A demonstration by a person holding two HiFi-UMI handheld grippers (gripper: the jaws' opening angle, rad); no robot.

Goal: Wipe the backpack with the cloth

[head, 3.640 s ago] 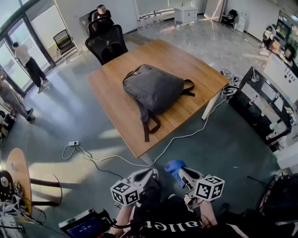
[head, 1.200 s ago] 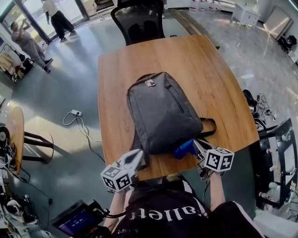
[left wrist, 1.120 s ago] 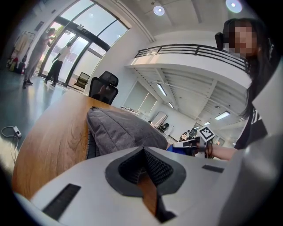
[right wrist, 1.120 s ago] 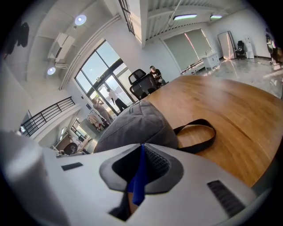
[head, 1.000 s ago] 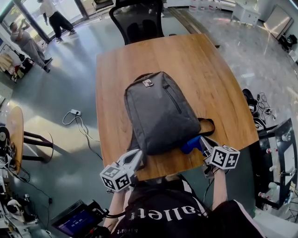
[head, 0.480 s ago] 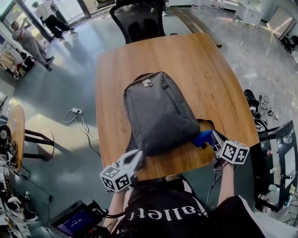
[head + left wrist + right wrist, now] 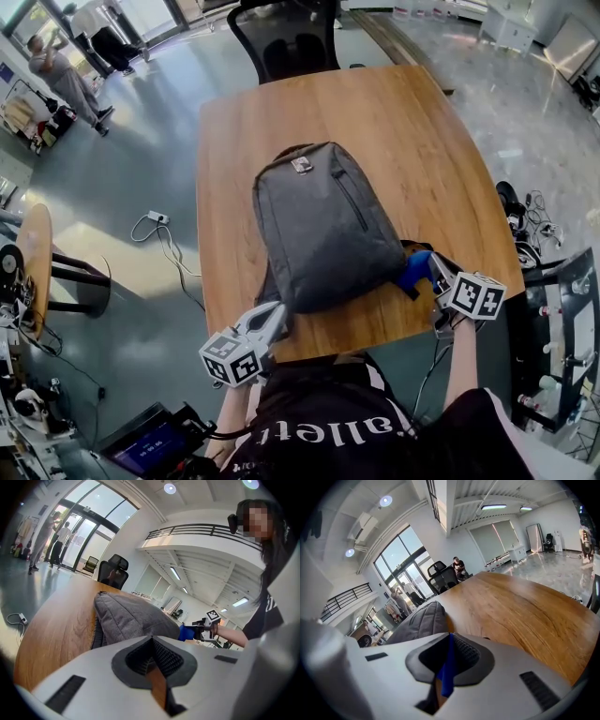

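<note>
A grey backpack [image 7: 323,225] lies flat on the wooden table [image 7: 422,141], its top handle pointing away from me; it also shows in the left gripper view [image 7: 126,616] and the right gripper view [image 7: 419,620]. My right gripper [image 7: 427,272] is shut on a blue cloth [image 7: 412,270], which rests at the backpack's near right corner. A strip of that cloth [image 7: 447,667] shows pinched between the jaws. My left gripper [image 7: 272,322] is shut with nothing in it, just off the table's near edge below the backpack's bottom left corner.
A black office chair [image 7: 286,37] stands at the table's far end. A cable and power strip [image 7: 155,220] lie on the floor to the left. A round side table [image 7: 33,262] is further left. Two people [image 7: 66,70] stand far off by the glass doors.
My right gripper has carried the blue cloth to the right along the backpack's near edge, ending at its right corner. The left gripper has stayed put.
</note>
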